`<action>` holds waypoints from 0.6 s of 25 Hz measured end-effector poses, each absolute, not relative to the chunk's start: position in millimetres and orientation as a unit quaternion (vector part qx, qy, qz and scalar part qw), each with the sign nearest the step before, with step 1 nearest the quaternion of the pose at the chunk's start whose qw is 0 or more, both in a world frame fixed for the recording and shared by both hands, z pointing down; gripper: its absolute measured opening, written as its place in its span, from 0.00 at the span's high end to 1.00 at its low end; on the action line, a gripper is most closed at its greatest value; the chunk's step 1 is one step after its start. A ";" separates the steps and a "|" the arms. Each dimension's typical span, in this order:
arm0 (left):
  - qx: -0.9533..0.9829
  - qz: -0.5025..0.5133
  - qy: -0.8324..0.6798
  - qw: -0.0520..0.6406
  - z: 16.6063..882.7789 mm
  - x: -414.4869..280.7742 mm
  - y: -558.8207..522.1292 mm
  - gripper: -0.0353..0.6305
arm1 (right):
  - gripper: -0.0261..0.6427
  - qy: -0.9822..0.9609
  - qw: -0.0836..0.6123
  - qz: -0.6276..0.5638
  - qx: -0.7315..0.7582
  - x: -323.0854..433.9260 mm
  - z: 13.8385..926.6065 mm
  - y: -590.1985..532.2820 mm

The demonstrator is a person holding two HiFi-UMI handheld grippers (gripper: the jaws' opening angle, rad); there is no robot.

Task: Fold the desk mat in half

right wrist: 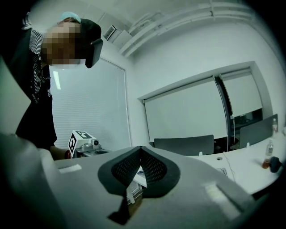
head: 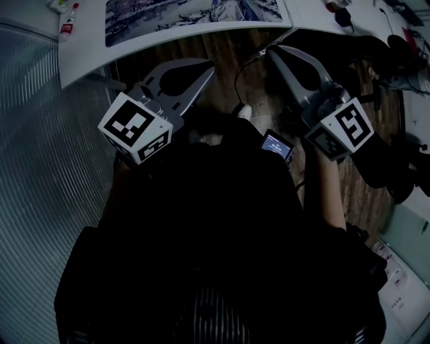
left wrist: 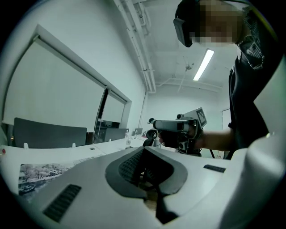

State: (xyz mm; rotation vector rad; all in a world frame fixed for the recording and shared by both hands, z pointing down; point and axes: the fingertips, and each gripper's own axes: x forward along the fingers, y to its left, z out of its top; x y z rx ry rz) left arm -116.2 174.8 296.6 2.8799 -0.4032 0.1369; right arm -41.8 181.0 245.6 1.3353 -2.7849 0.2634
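1. Nearest the body, the left gripper (head: 205, 68) and the right gripper (head: 275, 52) are held roughly level, below the desk edge. Both are clenched, with nothing between the jaws. If they are brought to the mat like this, no edge can be taken; the jaws would have to be released first.
2. The desk (head: 84, 64) edge lies just ahead of both tips. It could be struck from below or head-on if the grippers are raised too late.
3. The desk mat (head: 195, 17) lies flat and unfolded on the desk, with its near edge close to the desk edge. So thin an edge is judged hard to pinch. It could be pushed away or crumpled rather than lifted, and a skewed fold would result if the two sides were raised unevenly.
4. Farther back, a small bottle (head: 67, 20) sits just beside the mat's left corner. It could be knocked over as the mat is swung across.
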 end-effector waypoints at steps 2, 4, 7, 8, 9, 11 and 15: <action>0.981 0.049 -0.147 0.118 300.7 -110.8 166.6 0.94 | 0.95 -0.900 0.016 0.091 0.427 -34.5 249.1 170.4; 0.979 0.050 -0.155 0.120 302.3 -100.2 154.4 0.94 | 0.95 -0.903 0.016 0.091 0.419 -24.6 251.7 160.2; 0.977 0.046 -0.167 0.125 298.1 -77.3 135.1 0.94 | 0.95 -0.909 0.018 0.088 0.407 -3.2 252.2 145.5; 0.977 0.046 -0.169 0.123 294.2 -67.1 128.8 0.94 | 0.95 -0.911 0.016 0.087 0.403 6.3 249.0 139.1; 0.978 0.046 -0.167 0.118 290.0 -55.2 122.6 0.94 | 0.95 -0.912 0.011 0.087 0.400 16.8 244.2 132.4; 0.980 0.051 -0.162 0.107 283.2 -28.4 110.8 0.94 | 0.95 -0.913 -0.001 0.094 0.398 38.9 234.7 121.0; 0.980 0.053 -0.156 0.107 276.1 23.5 88.3 0.94 | 0.95 -0.915 -0.013 0.083 0.395 90.3 228.8 102.3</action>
